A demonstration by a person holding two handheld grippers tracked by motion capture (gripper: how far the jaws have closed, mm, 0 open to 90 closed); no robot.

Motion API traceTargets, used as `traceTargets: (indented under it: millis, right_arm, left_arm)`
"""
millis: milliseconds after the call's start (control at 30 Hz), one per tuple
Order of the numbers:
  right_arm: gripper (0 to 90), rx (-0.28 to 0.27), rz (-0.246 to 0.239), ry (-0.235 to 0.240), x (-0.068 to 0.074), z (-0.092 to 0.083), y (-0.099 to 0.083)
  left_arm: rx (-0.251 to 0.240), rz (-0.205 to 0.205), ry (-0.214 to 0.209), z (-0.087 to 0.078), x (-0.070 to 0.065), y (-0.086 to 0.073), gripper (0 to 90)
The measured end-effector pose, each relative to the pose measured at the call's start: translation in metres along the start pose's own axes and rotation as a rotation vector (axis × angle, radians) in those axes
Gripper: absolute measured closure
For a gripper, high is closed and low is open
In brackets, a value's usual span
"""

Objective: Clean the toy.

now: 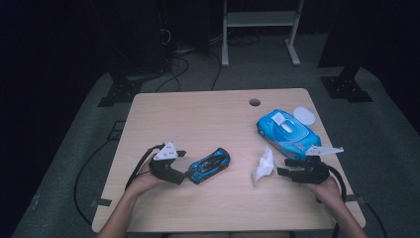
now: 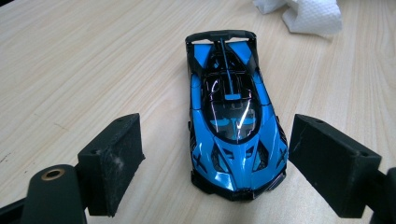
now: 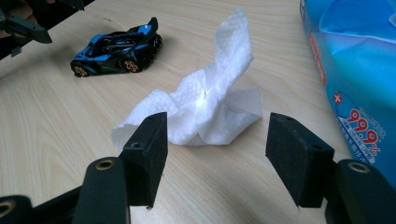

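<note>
Blue toy car point(image 2: 233, 126) sits on the wooden desk point(image 1: 198, 114), nose between the parted jaws of the left hand-held gripper point(image 1: 182, 173), not yet pinched. Right hand-held gripper point(image 1: 283, 168) is released too, lined up on the crumpled white wipe point(image 3: 205, 102). Neither is picked up yet; any wiping looks yet to come. Wipes pack point(image 1: 287, 131) lies close by the right, nothing blocking.

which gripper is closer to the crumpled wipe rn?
Right. The right gripper sits just beside the wipe, jaws open and aimed at it, not touching. The left gripper is across the table, open around the toy car.
</note>
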State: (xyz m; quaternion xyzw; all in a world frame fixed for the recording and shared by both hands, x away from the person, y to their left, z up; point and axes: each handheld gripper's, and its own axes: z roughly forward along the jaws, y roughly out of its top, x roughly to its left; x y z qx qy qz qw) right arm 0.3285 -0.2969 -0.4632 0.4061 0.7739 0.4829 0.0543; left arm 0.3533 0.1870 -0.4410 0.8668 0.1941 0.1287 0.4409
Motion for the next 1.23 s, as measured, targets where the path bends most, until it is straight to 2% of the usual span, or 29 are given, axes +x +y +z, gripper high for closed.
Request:
traceTargets:
  millis: [300, 1000, 1233]
  right_arm:
    - [37.8, -0.005, 0.006, 0.0, 0.0, 0.0, 0.0]
    - [36.1, -0.007, -0.006, 0.004, 0.002, 0.0, -0.004]
    - [34.7, -0.023, -0.002, 0.005, 0.003, 0.0, -0.007]
  left_arm:
    - [0.001, -0.004, 0.015, -0.009, 0.002, -0.003, 17.0]
    - [0.031, -0.035, 0.058, -0.032, 0.001, -0.031, 16.2]
    - [0.008, -0.059, 0.069, -0.037, -0.001, -0.039, 13.7]
